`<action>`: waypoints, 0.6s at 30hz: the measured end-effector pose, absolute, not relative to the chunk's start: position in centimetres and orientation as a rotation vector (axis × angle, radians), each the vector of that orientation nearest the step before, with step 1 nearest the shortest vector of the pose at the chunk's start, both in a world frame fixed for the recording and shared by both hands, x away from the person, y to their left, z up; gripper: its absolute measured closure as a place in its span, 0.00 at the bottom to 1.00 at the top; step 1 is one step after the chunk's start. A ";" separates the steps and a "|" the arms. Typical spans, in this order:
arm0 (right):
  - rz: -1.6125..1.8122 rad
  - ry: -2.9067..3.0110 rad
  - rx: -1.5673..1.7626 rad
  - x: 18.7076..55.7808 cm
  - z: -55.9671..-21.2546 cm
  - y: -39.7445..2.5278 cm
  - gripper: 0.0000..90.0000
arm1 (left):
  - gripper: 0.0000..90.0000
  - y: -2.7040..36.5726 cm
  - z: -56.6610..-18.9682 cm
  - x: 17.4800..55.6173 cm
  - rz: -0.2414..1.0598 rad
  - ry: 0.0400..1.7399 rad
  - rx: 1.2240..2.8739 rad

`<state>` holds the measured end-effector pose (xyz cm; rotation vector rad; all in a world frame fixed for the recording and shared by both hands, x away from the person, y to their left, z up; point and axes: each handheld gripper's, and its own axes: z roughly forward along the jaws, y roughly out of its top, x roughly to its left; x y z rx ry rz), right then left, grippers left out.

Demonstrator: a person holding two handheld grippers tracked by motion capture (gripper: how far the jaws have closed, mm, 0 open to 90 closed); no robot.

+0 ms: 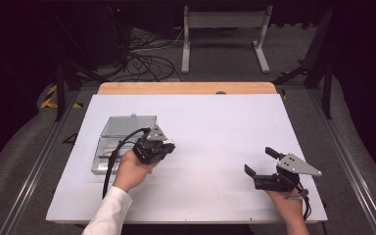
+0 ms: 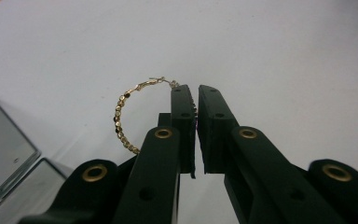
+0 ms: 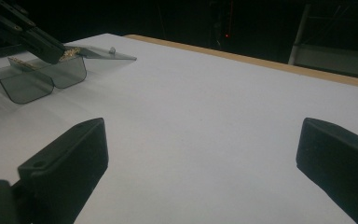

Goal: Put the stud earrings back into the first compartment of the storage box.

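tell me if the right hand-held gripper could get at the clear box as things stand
Probably yes: the right hand-held gripper is open, with bare white table between it and the clear box. The left hand-held gripper, holding a gold hoop, crowds the box's near side.

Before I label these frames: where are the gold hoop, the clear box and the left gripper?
gold hoop (image 2: pixel 120 122), left gripper view, beaded left arc.
clear box (image 1: pixel 129 125), high view, open lid.
left gripper (image 2: pixel 196 100), left gripper view, between fingertips.
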<state>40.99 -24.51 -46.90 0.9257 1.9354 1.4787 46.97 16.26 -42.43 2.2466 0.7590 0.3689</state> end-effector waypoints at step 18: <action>1.475 1.933 0.931 41.1 -47.0 -24.5 0.03 | 0.95 22.1 -42.2 46.1 0.483 0.872 2.150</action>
